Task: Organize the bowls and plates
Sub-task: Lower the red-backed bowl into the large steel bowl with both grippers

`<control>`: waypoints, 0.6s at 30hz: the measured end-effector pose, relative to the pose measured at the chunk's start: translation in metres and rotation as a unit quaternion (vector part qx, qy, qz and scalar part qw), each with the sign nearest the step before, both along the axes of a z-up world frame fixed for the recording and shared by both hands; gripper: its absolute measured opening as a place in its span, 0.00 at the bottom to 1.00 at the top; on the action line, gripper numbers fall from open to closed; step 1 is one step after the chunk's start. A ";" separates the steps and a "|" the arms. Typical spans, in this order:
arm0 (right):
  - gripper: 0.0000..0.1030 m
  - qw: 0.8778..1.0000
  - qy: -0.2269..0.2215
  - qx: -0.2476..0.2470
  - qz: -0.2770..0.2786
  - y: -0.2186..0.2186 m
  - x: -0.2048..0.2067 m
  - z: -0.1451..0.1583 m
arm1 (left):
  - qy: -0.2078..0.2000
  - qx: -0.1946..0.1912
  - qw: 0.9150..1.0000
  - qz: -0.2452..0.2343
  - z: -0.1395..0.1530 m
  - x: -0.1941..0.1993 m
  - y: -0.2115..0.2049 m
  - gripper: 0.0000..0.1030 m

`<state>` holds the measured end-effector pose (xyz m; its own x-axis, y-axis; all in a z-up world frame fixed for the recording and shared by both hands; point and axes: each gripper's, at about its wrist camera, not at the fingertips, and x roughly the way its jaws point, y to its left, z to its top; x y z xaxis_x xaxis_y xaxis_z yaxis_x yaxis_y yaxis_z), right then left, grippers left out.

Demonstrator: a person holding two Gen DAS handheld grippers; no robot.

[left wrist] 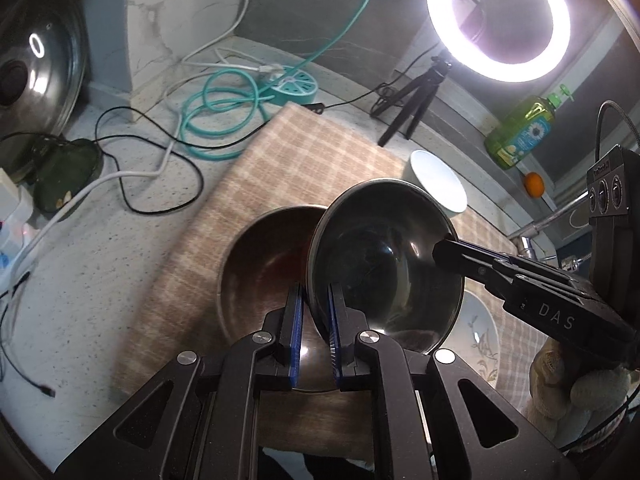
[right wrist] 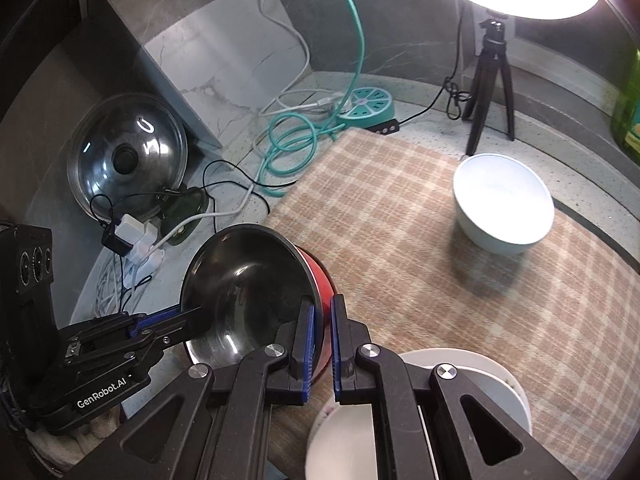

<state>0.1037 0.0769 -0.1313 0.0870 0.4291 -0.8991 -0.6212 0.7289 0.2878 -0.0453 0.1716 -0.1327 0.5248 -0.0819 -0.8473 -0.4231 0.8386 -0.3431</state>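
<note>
A steel bowl with a red outside [left wrist: 384, 256] [right wrist: 248, 280] is held tilted above the checked mat, gripped at opposite rims by both grippers. My left gripper [left wrist: 316, 312] is shut on its near rim; it also shows in the right wrist view [right wrist: 188, 320]. My right gripper [right wrist: 322, 320] is shut on the other rim; it also shows in the left wrist view [left wrist: 444, 252]. A second steel bowl [left wrist: 264, 256] rests on the mat under and left of it. A white bowl [right wrist: 504, 204] [left wrist: 440, 184] stands farther back. White plates [right wrist: 460, 372] [left wrist: 480, 332] lie under my right gripper.
The checked mat [right wrist: 400, 232] covers the counter. A ring light on a tripod [left wrist: 496, 20] stands at the back, with a teal cable coil and power hub [left wrist: 292, 88]. A glass pot lid [right wrist: 128, 156] leans at left. A green soap bottle [left wrist: 524, 132] and a faucet [left wrist: 552, 220] are at right.
</note>
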 end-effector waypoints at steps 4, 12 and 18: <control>0.07 1.000 0.009 -0.010 0.009 0.014 -0.001 -0.013 | 0.014 -0.001 1.000 0.002 -0.009 -0.003 0.008 0.10; 0.07 0.999 0.022 -0.035 0.020 0.030 -0.005 -0.039 | 0.046 0.000 0.999 -0.010 -0.029 0.000 0.020 0.10; 0.07 0.998 0.030 -0.052 0.027 0.035 -0.010 -0.052 | 0.063 0.019 0.997 -0.029 -0.032 0.003 0.023 0.10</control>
